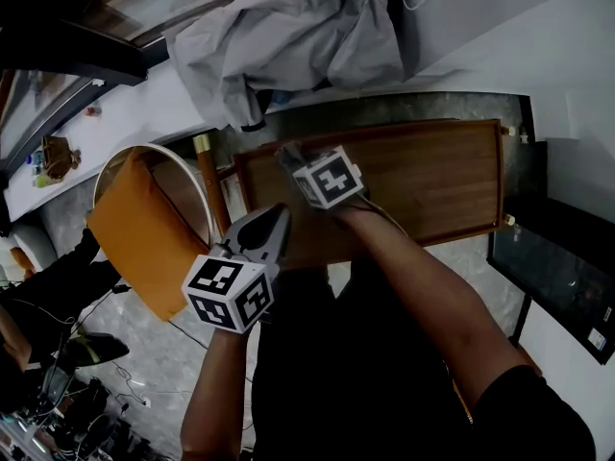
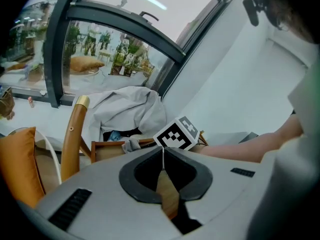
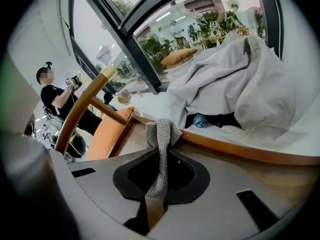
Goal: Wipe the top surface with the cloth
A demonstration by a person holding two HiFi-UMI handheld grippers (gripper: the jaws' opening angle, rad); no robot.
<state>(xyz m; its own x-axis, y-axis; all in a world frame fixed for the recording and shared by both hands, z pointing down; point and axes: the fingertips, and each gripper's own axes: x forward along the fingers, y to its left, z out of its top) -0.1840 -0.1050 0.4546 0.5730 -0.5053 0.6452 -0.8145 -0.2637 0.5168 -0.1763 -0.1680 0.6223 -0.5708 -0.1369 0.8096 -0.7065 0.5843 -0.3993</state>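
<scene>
Crumpled grey fabric [image 1: 288, 36] heaps on the white ledge [image 1: 135, 113] at twelve o'clock, with an orange-cushioned wooden chair [image 1: 139, 233] at nine o'clock.

The surface [image 1: 432, 176] is warm reddish-brown wood with a straight, fine grain and a slightly lighter rim. The cloth [image 3: 161, 134] is mid-grey with a small knitted weave. The right gripper [image 3: 161, 153] and the left gripper [image 2: 163, 153] have pale grey bodies, and their fingers [image 3: 194, 178] are lined in black. Each carries a white cube [image 1: 229, 291] printed with black square markers. The chair cushion [image 1: 144, 233] is orange. The chair frame [image 2: 70, 139] is honey-coloured wood with a brassy cap. The crumpled fabric [image 1: 288, 32] is light grey, with something blue [image 3: 200, 120] beneath it. The floor [image 1: 163, 363] is mottled grey.
</scene>
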